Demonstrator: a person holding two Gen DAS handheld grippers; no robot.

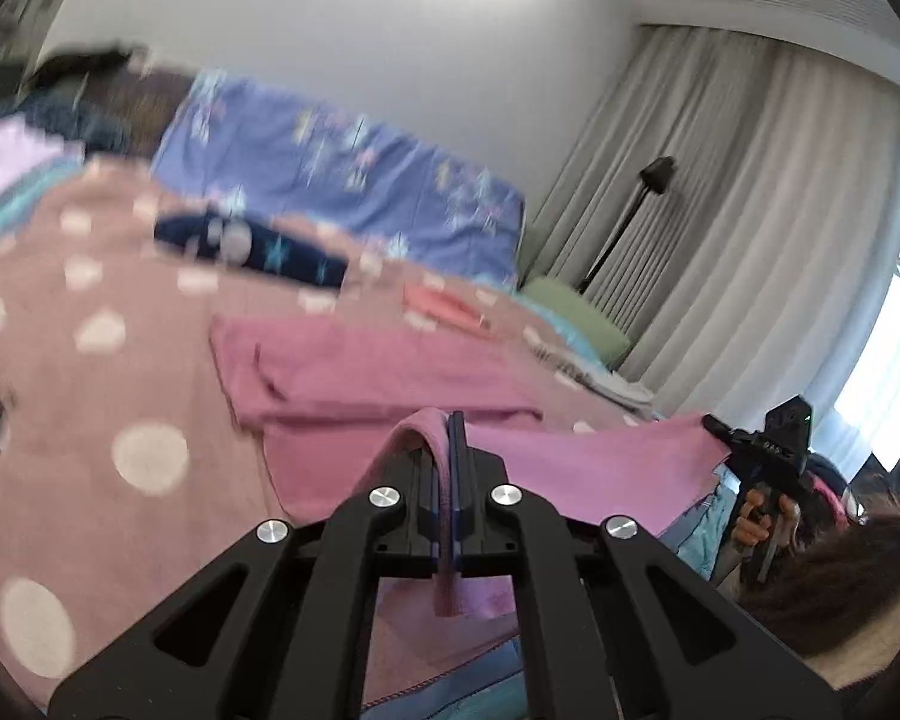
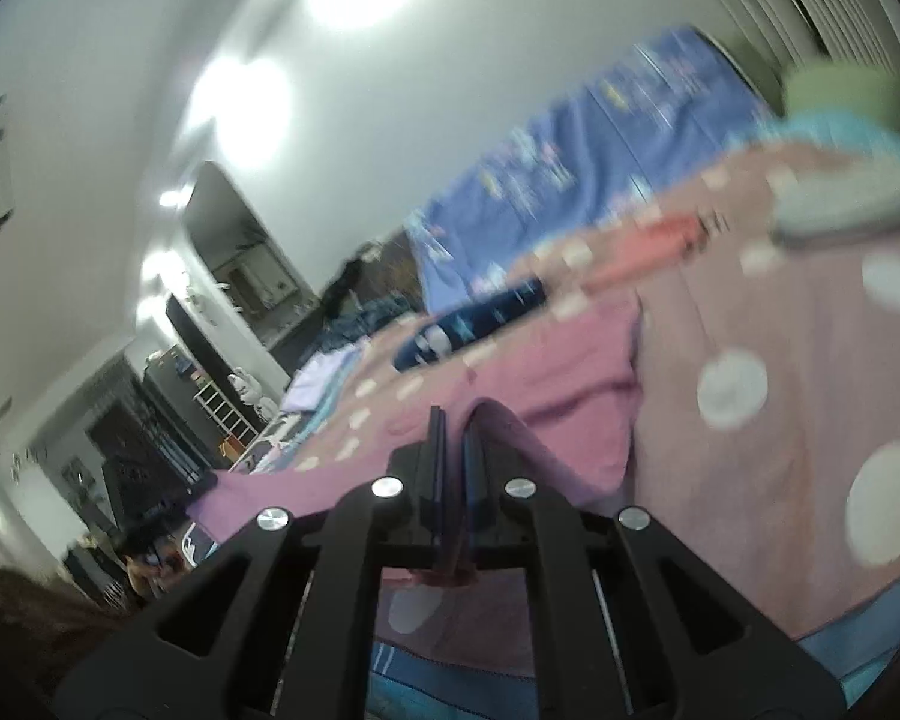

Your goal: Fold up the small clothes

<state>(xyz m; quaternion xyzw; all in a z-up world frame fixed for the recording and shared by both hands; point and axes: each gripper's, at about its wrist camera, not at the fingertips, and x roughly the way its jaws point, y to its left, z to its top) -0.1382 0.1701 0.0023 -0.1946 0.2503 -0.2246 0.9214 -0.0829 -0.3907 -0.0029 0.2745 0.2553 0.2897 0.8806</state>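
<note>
A pink garment (image 1: 390, 372) lies on the polka-dot bed cover (image 1: 90, 360), its near edge lifted. My left gripper (image 1: 450, 426) is shut on that near edge, the cloth draped over one finger. My right gripper (image 1: 720, 426) shows at the right of the left wrist view, holding the same edge stretched taut. In the right wrist view the right gripper (image 2: 453, 420) is shut on the pink garment (image 2: 558, 372), cloth hanging over its right finger. Both views are blurred.
A folded navy garment (image 1: 252, 240), a folded coral garment (image 1: 444, 303) and a lilac folded pile (image 1: 6, 159) lie further back on the bed. A blue star-print pillow (image 1: 342, 174) and green cushion (image 1: 576, 312) sit at the back. Curtains (image 1: 750, 210) and a stand (image 1: 630, 222) are on the right.
</note>
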